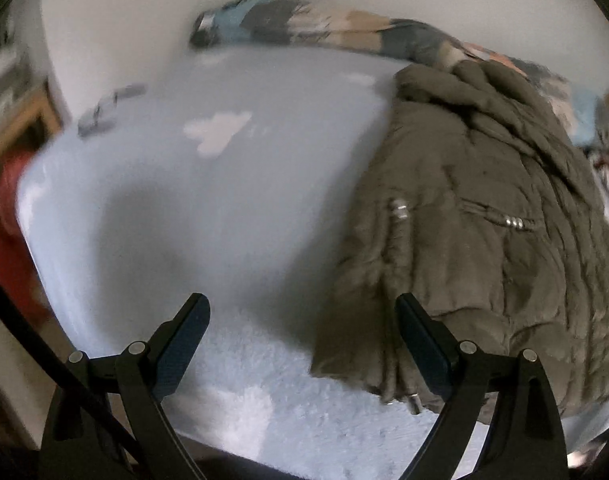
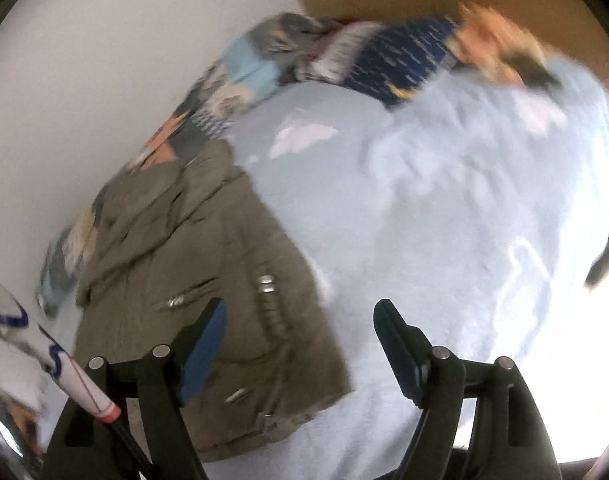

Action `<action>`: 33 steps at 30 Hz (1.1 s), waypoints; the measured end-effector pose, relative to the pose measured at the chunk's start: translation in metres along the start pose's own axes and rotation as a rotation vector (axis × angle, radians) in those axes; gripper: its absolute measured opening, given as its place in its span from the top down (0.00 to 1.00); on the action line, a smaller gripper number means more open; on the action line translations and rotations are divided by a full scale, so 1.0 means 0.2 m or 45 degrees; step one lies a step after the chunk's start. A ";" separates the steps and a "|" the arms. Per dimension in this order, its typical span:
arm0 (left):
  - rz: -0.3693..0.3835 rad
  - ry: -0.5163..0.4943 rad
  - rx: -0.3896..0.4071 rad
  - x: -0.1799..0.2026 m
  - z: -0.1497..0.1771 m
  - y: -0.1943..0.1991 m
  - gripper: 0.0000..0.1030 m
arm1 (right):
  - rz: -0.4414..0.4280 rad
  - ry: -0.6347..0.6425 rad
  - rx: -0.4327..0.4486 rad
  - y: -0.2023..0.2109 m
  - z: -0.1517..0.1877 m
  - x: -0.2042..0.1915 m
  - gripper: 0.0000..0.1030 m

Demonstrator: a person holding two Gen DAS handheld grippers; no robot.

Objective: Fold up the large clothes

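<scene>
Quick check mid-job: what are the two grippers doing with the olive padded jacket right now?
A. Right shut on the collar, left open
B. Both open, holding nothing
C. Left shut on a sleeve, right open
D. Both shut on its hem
B: the left gripper and the right gripper both show fingers spread wide with nothing between them, while the olive jacket lies bunched on the light blue bedspread.

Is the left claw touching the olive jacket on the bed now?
Cannot tell. In the left wrist view the open left claw has one finger overlapping the hem of the olive jacket, but that view cannot separate contact from hovering above it.
</scene>
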State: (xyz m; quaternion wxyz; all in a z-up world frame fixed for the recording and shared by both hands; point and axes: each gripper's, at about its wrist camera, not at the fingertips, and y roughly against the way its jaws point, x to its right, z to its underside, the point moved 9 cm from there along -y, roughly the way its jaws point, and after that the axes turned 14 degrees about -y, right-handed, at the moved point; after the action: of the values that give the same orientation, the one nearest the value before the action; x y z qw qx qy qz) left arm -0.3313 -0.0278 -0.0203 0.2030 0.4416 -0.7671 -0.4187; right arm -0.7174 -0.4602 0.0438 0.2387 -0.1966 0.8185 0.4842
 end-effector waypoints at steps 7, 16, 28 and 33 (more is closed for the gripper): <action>0.225 0.186 -0.065 0.00 0.06 -0.06 0.10 | -0.040 -0.278 -0.150 -0.10 0.02 0.18 0.22; 0.337 0.281 -0.101 0.02 0.09 -0.09 0.10 | -0.078 -0.254 -0.232 -0.17 0.09 0.14 0.22; 0.372 0.185 -0.110 0.13 0.07 -0.11 0.10 | -0.102 -0.172 -0.335 -0.26 0.22 0.06 0.22; 0.376 0.098 -0.091 0.20 0.06 -0.10 0.10 | -0.099 -0.118 -0.375 -0.29 0.28 0.02 0.21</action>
State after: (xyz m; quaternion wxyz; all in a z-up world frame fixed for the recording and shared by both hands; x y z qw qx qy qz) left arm -0.3507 -0.0623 -0.0447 0.3072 0.3323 -0.8000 -0.3940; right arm -0.6774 -0.4361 -0.0221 0.2634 -0.2386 0.7183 0.5981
